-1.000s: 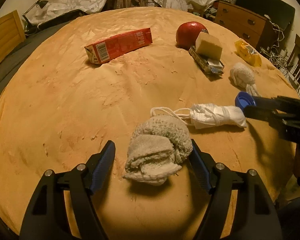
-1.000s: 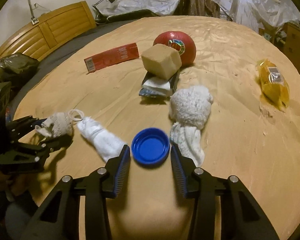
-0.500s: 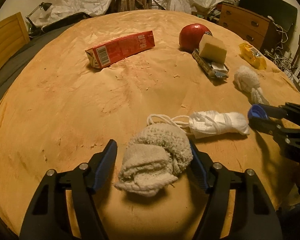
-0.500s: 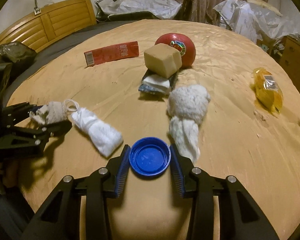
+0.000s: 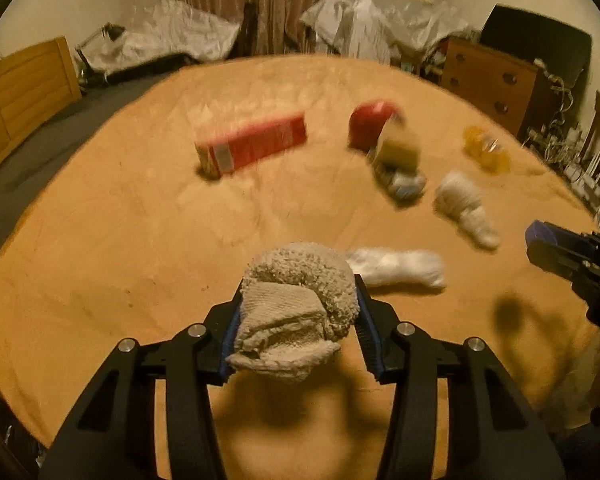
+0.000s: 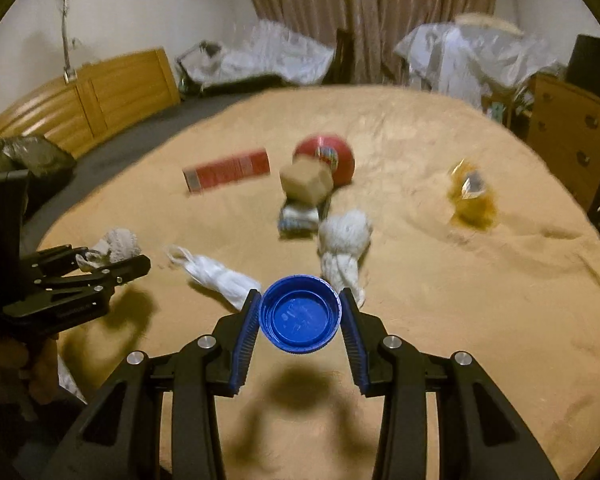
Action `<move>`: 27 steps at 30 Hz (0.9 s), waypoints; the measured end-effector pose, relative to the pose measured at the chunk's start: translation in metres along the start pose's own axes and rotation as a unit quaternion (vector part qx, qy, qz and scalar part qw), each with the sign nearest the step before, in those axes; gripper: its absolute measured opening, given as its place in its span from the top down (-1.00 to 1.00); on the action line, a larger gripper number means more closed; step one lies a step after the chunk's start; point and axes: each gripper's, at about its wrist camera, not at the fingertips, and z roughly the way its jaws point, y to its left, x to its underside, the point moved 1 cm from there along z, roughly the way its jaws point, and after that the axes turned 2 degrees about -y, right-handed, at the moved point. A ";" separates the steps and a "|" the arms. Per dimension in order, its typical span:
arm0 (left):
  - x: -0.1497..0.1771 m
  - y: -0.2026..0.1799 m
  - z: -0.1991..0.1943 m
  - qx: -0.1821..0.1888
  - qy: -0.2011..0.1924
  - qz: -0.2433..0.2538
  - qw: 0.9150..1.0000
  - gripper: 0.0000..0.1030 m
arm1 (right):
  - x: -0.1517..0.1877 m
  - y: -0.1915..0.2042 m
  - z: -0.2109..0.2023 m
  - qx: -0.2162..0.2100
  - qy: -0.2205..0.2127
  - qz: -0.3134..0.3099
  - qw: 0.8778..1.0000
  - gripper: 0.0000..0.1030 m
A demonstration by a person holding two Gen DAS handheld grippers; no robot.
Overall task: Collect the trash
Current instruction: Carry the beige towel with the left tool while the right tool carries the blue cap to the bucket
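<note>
My left gripper (image 5: pixel 298 322) is shut on a crumpled beige cloth wad (image 5: pixel 296 312) and holds it above the tan bed cover (image 5: pixel 120 248). It also shows in the right wrist view (image 6: pixel 114 254) at the left. My right gripper (image 6: pixel 300 314) is shut on a blue bottle cap (image 6: pixel 299 313), lifted off the cover; its shadow lies below. The cap shows in the left wrist view (image 5: pixel 538 234) at the right edge. A white tied bag (image 5: pixel 396 268) (image 6: pixel 216 278) and a white cloth bundle (image 5: pixel 462 208) (image 6: pixel 344 240) lie on the cover.
A red carton (image 5: pixel 252 146) (image 6: pixel 226 170), a red ball (image 6: pixel 326 158), a tan block (image 6: pixel 306 182) on a wrapper, and a yellow packet (image 6: pixel 470 196) lie farther back. A wooden dresser (image 5: pixel 488 80) stands right, a black bag (image 6: pixel 28 160) left.
Both grippers closed on their items and lifted them off the cover: the left on the cloth wad, the right on the blue cap. Both views now sit higher and are blurred by motion.
</note>
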 end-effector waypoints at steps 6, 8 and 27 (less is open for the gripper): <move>-0.020 -0.027 -0.066 -0.001 -0.077 0.010 0.997 0.10 | -0.011 0.015 -0.071 0.013 -0.072 0.000 0.997 0.20; -0.022 -0.037 -0.083 -0.002 -0.097 0.013 0.995 0.10 | -0.013 0.022 -0.090 0.019 -0.091 -0.004 0.996 0.20; -0.024 -0.087 -0.160 -0.008 -0.194 0.020 0.981 0.09 | -0.003 0.054 -0.219 0.066 -0.193 -0.010 0.979 0.20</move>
